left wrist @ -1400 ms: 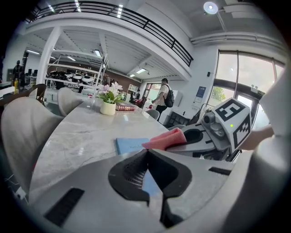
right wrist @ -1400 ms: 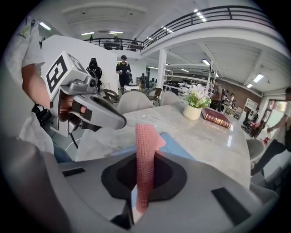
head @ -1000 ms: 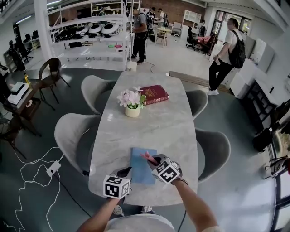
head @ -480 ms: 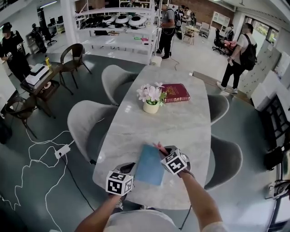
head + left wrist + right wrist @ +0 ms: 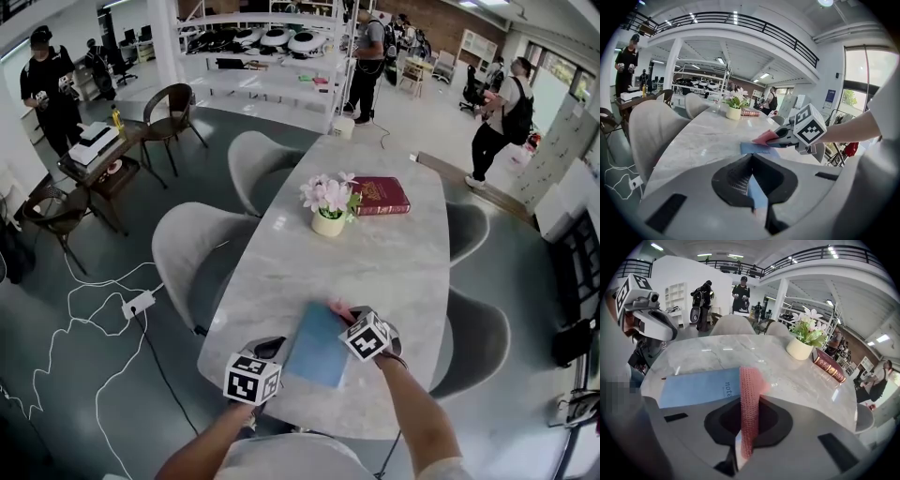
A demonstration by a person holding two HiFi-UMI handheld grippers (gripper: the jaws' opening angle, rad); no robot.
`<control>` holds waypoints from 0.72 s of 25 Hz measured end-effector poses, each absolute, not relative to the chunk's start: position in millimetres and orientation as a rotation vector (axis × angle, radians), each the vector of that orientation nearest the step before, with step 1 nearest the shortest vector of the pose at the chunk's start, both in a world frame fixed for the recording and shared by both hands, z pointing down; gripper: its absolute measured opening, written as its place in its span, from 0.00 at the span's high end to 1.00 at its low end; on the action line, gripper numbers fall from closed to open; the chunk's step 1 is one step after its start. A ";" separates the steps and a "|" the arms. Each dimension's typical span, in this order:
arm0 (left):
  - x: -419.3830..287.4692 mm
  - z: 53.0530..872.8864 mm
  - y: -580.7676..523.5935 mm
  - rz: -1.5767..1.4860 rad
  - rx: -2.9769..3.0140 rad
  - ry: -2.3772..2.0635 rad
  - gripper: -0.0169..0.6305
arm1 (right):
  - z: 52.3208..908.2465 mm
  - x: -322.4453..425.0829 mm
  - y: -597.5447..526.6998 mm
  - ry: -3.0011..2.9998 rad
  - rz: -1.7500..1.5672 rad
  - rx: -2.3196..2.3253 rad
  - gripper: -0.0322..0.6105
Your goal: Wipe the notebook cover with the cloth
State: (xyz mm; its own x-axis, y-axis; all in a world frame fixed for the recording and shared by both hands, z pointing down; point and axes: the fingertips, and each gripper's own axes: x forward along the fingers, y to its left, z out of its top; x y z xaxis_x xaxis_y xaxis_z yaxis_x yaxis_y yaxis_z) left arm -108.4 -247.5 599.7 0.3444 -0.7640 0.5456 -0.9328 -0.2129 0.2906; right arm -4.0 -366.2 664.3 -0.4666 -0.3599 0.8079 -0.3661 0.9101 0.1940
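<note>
A light blue notebook (image 5: 317,347) lies flat near the front edge of the marble table (image 5: 375,262). My left gripper (image 5: 273,351) is at the notebook's near left edge. In the left gripper view its jaws are shut on the blue cover (image 5: 757,193). My right gripper (image 5: 343,316) is shut on a pink knitted cloth (image 5: 337,307), which rests at the notebook's far right corner. In the right gripper view the cloth (image 5: 750,394) sticks up between the jaws, with the notebook (image 5: 698,386) just left of it.
A white pot of pink flowers (image 5: 328,217) and a dark red book (image 5: 379,196) stand further up the table. Grey chairs (image 5: 192,258) line both sides of the table. A cable and power strip (image 5: 139,303) lie on the floor at the left. People stand in the background.
The head view has shifted, so the table sits further right in the picture. The right gripper with the cloth has edged toward the notebook's far right corner. The left gripper keeps its hold.
</note>
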 end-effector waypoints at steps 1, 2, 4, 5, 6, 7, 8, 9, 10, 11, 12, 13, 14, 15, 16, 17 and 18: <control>-108.6 599.2 -246.9 0.384 2.040 -1.473 0.96 | 664.4 -4.2 -364.4 -2.097 0.012 0.518 0.93; -108.6 598.7 -246.2 0.385 2.043 -1.469 0.96 | 664.5 -4.3 -362.2 -2.094 0.014 0.515 0.93; -108.6 598.0 -244.3 0.388 2.051 -1.460 0.96 | 665.0 -4.5 -357.3 -2.088 0.019 0.511 0.93; -108.6 597.8 -243.2 0.390 2.056 -1.455 0.96 | 665.4 -4.5 -354.8 -2.087 0.023 0.513 0.93; -108.7 597.9 -242.0 0.391 2.060 -1.451 0.96 | 665.7 -4.2 -352.3 -2.087 0.028 0.518 0.93; -108.6 598.0 -241.0 0.391 2.065 -1.446 0.96 | 666.1 -3.7 -349.7 -2.087 0.033 0.524 0.93; -108.3 598.1 -240.3 0.392 2.070 -1.440 0.96 | 666.4 -3.0 -347.0 -2.086 0.038 0.530 0.93; -107.8 598.0 -239.8 0.392 2.076 -1.434 0.96 | 666.7 -2.3 -344.2 -2.084 0.042 0.534 0.93; -107.1 597.8 -239.3 0.392 2.082 -1.427 0.96 | 666.9 -1.5 -341.3 -2.083 0.047 0.538 0.93; -106.3 597.5 -238.8 0.392 2.088 -1.419 0.96 | 666.9 -0.8 -338.5 -2.082 0.052 0.541 0.93; -105.6 597.1 -238.0 0.393 2.093 -1.412 0.96 | 666.5 -0.5 -335.8 -2.083 0.057 0.546 0.93; -105.1 596.7 -237.1 0.394 2.098 -1.405 0.96 | 666.1 -0.5 -333.1 -2.084 0.061 0.551 0.93; -104.7 596.3 -235.9 0.394 2.104 -1.398 0.96 | 665.8 -0.6 -330.1 -2.086 0.064 0.556 0.93; -104.3 596.0 -234.7 0.395 2.109 -1.391 0.96 | 665.5 -0.8 -327.0 -2.088 0.067 0.562 0.93; -103.9 595.9 -233.6 0.395 2.114 -1.385 0.96 | 664.9 -0.6 -323.8 -2.089 0.070 0.567 0.93; -103.3 596.2 -232.8 0.396 2.118 -1.378 0.96 | 664.5 -0.1 -320.5 -2.087 0.076 0.572 0.93; -102.6 596.9 -232.1 0.398 2.123 -1.370 0.96 | 664.7 0.5 -317.3 -2.085 0.081 0.577 0.93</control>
State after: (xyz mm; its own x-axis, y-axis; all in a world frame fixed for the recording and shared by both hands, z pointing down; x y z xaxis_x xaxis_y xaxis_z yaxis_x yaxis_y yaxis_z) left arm -102.6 -232.1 596.9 0.4292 -0.7297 0.5323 -0.9013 -0.3078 0.3048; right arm 0.5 -317.3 664.7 -0.4494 -0.3691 0.8135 -0.4313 0.8871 0.1642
